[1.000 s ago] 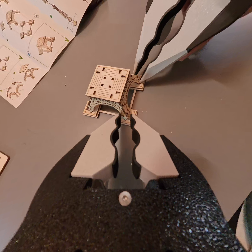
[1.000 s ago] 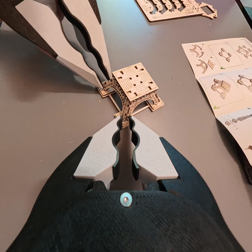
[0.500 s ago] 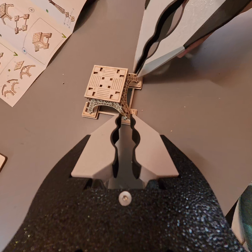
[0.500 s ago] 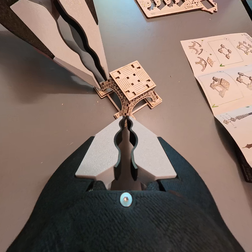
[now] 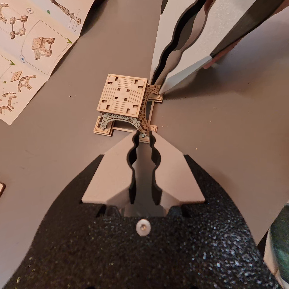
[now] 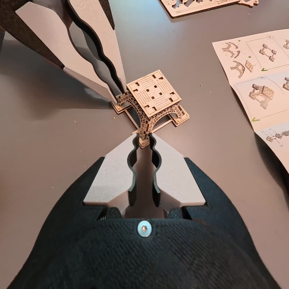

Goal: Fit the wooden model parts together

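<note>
The wooden tower model [image 5: 122, 97] stands on the grey table: a slotted square top plate on four lattice arch legs, set on a thin square base frame [image 5: 103, 129]. My left gripper [image 5: 144, 133] has its tips pinched on the foot of the near corner leg. My right gripper [image 5: 157, 89] comes in from the upper right, tips at the far right corner leg. In the right wrist view the model [image 6: 154, 95] is ahead. My right gripper [image 6: 143, 136] closes narrowly on its nearest leg foot. The left gripper [image 6: 119, 98] holds the far left leg.
A folded instruction sheet [image 5: 31, 46] lies left of the model; in the right wrist view it [image 6: 258, 78] lies to the right. A wooden parts sheet [image 6: 203, 7] lies at the far edge. A small wooden piece [image 5: 1, 189] shows at the left border. The small wooden piece [image 5: 1, 189] is about 20 cm from my left fingertips. Look for it in the right wrist view [image 6: 171, 15] too.
My right gripper's tips were almost together just short of the leg half a second ago; now they are slightly apart around the leg foot. The left gripper keeps its grip.
</note>
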`<state>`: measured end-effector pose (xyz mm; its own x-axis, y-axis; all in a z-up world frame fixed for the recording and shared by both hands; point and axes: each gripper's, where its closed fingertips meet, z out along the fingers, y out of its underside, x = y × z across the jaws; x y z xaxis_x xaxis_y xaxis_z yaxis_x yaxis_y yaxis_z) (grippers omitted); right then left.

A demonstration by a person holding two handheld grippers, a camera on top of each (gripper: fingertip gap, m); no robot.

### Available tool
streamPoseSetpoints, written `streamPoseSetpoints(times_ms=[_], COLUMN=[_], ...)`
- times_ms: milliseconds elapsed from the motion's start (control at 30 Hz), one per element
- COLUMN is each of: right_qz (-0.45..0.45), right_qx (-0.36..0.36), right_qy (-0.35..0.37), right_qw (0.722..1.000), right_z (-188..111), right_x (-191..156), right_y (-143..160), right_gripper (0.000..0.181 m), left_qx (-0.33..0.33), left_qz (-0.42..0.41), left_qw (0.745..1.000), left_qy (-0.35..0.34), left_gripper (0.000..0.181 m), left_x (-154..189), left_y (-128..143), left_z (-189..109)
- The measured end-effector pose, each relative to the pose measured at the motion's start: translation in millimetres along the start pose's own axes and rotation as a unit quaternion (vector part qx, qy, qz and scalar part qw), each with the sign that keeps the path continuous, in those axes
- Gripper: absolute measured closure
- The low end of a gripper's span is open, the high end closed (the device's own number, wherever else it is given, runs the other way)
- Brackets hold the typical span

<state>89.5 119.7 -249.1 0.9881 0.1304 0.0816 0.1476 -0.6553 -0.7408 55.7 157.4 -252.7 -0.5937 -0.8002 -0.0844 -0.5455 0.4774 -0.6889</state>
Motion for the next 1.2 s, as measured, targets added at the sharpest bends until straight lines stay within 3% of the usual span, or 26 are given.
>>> streamPoseSetpoints(times_ms=[867, 1200], right_qz=[0.016, -0.011], right_qx=[-0.045, -0.096], right_qy=[0.027, 0.020], right_qw=[0.998, 0.995], right_z=[0.1, 0.5], right_x=[0.6, 0.6], right_y=[4.3, 5.1], right_gripper=[0.172, 0.173], left_qx=[-0.030, -0.061], left_qz=[0.006, 0.009], left_qw=[0.999, 0.997], left_qy=[0.026, 0.041], left_gripper=[0.171, 0.171], left_x=[-0.9, -1.0], left_y=[0.7, 1.1], left_z=[0.3, 0.6])
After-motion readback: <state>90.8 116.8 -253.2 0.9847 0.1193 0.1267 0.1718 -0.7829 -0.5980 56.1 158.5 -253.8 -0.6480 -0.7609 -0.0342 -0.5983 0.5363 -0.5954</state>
